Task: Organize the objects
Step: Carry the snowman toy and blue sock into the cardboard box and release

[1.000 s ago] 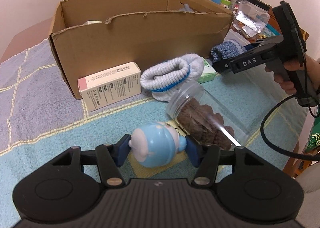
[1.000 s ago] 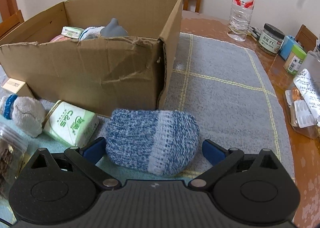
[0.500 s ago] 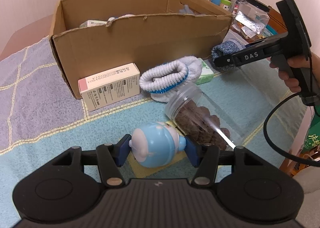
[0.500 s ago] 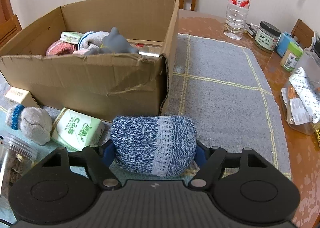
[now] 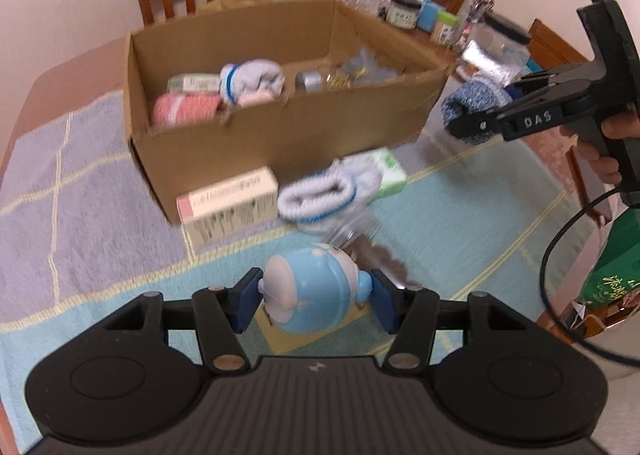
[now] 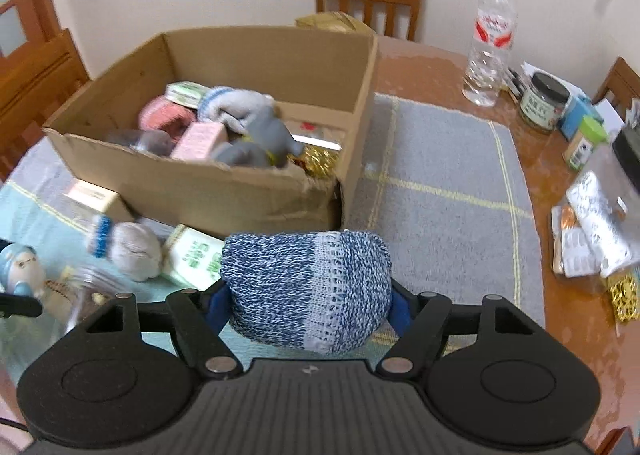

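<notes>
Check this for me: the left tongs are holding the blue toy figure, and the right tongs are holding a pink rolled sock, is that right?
Not quite. The left tongs do hold the blue toy figure, but the right tongs hold a blue and white knitted sock, as the right wrist view shows. The pink rolled sock lies in the cardboard box.

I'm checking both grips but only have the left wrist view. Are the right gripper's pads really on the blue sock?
Observer: Yes, both pads of the right gripper press the sock's sides.
Operator: What sits in the box's near right corner?
Observer: Something gold and shiny, behind the torn wall of the box.
Operator: Anything pink and boxy in there?
Observer: A pink carton lies beside a grey plush.
</notes>
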A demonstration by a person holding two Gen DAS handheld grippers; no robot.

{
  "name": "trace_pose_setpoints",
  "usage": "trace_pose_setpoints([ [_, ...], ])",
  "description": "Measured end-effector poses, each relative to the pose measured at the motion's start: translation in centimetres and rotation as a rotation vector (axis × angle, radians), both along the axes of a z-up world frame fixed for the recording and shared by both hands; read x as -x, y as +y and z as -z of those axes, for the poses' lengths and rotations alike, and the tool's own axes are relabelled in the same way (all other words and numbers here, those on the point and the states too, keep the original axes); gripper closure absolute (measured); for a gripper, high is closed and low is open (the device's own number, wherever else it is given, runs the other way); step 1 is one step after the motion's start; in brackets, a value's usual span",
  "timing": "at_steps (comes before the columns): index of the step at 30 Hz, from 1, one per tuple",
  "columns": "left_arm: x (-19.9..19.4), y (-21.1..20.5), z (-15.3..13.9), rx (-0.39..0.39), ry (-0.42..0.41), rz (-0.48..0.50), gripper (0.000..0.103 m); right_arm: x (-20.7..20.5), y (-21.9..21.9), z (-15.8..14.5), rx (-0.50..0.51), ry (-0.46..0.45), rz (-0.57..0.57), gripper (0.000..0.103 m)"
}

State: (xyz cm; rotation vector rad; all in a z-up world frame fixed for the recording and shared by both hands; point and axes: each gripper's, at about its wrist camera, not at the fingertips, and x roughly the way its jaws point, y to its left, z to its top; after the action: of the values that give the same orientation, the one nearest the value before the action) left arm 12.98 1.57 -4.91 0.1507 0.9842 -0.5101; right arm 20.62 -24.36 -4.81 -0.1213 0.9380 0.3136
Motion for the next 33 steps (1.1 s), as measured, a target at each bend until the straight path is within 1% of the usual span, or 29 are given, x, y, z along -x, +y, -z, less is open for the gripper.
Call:
trace_pose_setpoints([
  [2, -0.2, -0.2, -1.3, 0.005, -0.008, -0.001, 0.046, 0.2, 0.2, -1.1, -0.006, -0.002, -0.015, 0.025],
  [6, -1.1, -0.9, -4.1, 0.040, -0.033, 0.013, 0.046, 0.3, 0.6, -3.1, -0.024, -0.020, -0.055, 0.025],
  [8, -1.8, -1.2, -5.5, 0.059, -0.062, 0.030, 0.046, 0.3, 0.9, -4.0, -0.027, -0.030, -0.075, 0.025],
  [13, -4.4, -1.9, -8.0, 0.067, -0.104, 0.030, 0.046, -0.3, 1.5, -5.8, -0.038, -0.064, -0.095, 0.025],
  [17, -6.7, -2.5, -9.2, 0.066, -0.131, 0.020, 0.046, -1.1, 1.6, -6.9, -0.060, -0.072, -0.108, 0.025],
  [21, -8.9, -3.2, -9.4, 0.038, -0.167, 0.014, 0.046, -2.0, 1.9, -7.8, -0.061, -0.099, -0.124, 0.025],
  [22, -9.3, -3.4, -9.4, 0.037, -0.165, 0.020, 0.043, -2.3, 2.0, -7.9, -0.064, -0.104, -0.120, 0.025],
  [23, -9.6, -3.6, -9.3, 0.035, -0.159, 0.027, 0.034, -2.6, 2.0, -8.0, -0.069, -0.106, -0.117, 0.025],
  [24, -9.9, -3.7, -9.3, 0.031, -0.158, 0.023, 0.028, -2.9, 2.1, -8.1, -0.072, -0.106, -0.116, 0.025],
  [25, -10.0, -3.8, -9.1, 0.024, -0.161, 0.014, 0.017, -3.1, 2.2, -8.2, -0.073, -0.107, -0.117, 0.025],
  [26, -10.1, -3.9, -9.1, 0.020, -0.164, 0.011, 0.013, -3.3, 2.4, -8.3, -0.070, -0.110, -0.120, 0.025],
  [28, -10.2, -3.9, -8.9, 0.019, -0.157, 0.021, 0.012, -3.6, 2.7, -8.5, -0.063, -0.116, -0.132, 0.025],
  [30, -10.2, -3.8, -8.6, 0.010, -0.150, 0.012, 0.009, -3.9, 2.9, -8.7, -0.057, -0.118, -0.140, 0.025],
  [33, -9.9, -3.5, -8.2, 0.006, -0.133, 0.020, 0.009, -4.6, 3.1, -8.8, -0.058, -0.116, -0.149, 0.025],
])
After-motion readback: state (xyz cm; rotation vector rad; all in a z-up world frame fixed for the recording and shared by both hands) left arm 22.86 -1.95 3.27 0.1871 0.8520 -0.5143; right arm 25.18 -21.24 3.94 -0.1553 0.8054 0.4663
